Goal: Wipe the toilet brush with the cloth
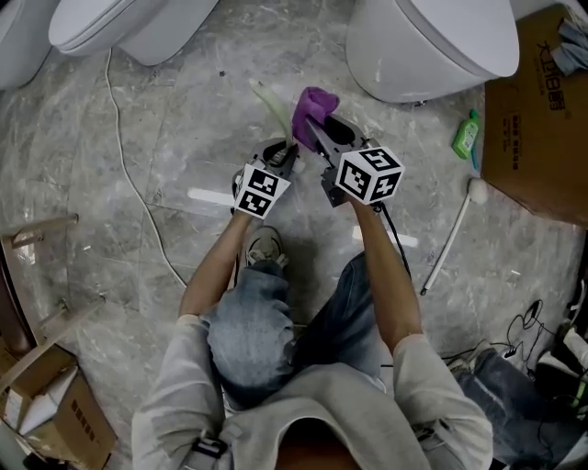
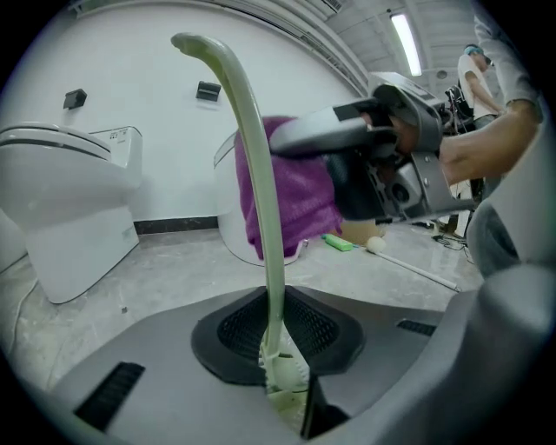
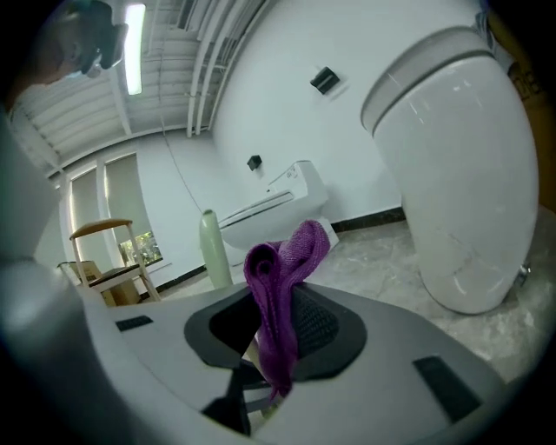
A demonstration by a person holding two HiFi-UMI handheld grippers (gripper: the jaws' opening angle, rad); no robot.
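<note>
The toilet brush (image 2: 261, 191) is a pale green curved stick that rises from between the jaws of my left gripper (image 2: 282, 382), which is shut on its lower end. In the head view the brush (image 1: 268, 99) slants up and away from the left gripper (image 1: 287, 152). My right gripper (image 1: 314, 130) is shut on a purple cloth (image 1: 312, 106), which bunches above its jaws. The cloth (image 3: 280, 287) hangs folded in the right gripper (image 3: 265, 382), just right of the green brush (image 3: 213, 248). I cannot tell whether cloth and brush touch.
White toilets (image 1: 432, 46) (image 1: 119, 23) stand ahead. A green bottle (image 1: 467, 135), a white long-handled brush (image 1: 452, 234) and a cardboard box (image 1: 542, 110) lie to the right. A white cable (image 1: 129, 174) runs across the marble floor; another box (image 1: 55, 404) sits at the lower left.
</note>
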